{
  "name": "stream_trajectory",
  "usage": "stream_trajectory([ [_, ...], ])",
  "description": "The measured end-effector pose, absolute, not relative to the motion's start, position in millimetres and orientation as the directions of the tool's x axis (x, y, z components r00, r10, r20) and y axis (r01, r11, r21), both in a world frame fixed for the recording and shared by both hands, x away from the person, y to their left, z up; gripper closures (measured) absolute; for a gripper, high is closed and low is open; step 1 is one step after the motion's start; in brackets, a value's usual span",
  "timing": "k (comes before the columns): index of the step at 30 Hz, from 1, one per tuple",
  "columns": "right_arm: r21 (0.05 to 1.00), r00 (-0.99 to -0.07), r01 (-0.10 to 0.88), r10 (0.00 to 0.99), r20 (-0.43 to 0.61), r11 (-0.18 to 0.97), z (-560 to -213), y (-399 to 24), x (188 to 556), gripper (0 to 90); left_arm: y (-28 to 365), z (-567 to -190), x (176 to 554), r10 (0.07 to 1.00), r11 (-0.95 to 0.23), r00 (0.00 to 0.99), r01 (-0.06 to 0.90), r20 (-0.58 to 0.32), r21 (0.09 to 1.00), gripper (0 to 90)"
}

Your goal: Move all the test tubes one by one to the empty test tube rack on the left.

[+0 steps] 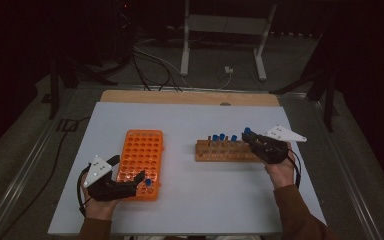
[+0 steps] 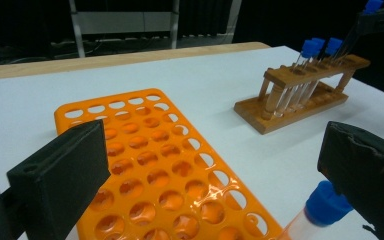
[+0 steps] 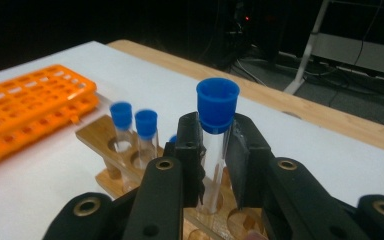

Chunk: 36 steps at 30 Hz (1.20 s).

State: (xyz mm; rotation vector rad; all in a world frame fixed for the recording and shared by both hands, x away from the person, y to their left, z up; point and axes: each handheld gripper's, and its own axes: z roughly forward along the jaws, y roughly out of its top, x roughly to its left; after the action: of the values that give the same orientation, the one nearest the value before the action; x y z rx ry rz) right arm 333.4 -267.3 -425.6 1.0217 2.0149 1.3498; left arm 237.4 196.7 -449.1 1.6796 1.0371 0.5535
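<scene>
Partly hidden, the tube (image 3: 214,150) stands between black fingers (image 3: 190,150).

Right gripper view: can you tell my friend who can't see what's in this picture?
Two black jaws of the right gripper pinch a clear test tube with a blue cap, upright over a wooden rack that holds more blue-capped tubes. An orange rack lies at the left on the white table.

It looks like a lab. An orange tube rack (image 1: 141,162) and a wooden rack (image 1: 225,151) sit mid-frame on a white table (image 1: 190,200); cables (image 1: 150,62) cross the dark floor at the top.
</scene>
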Motion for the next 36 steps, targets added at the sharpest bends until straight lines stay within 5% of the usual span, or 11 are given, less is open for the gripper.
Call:
stream_trajectory([
  [36,0.930,-0.712,0.278,0.701,0.033,0.239,-412,-224,318,76.8,177,-433,254,0.794,-0.072,0.587,0.350,-0.159,0.934,1.0],
])
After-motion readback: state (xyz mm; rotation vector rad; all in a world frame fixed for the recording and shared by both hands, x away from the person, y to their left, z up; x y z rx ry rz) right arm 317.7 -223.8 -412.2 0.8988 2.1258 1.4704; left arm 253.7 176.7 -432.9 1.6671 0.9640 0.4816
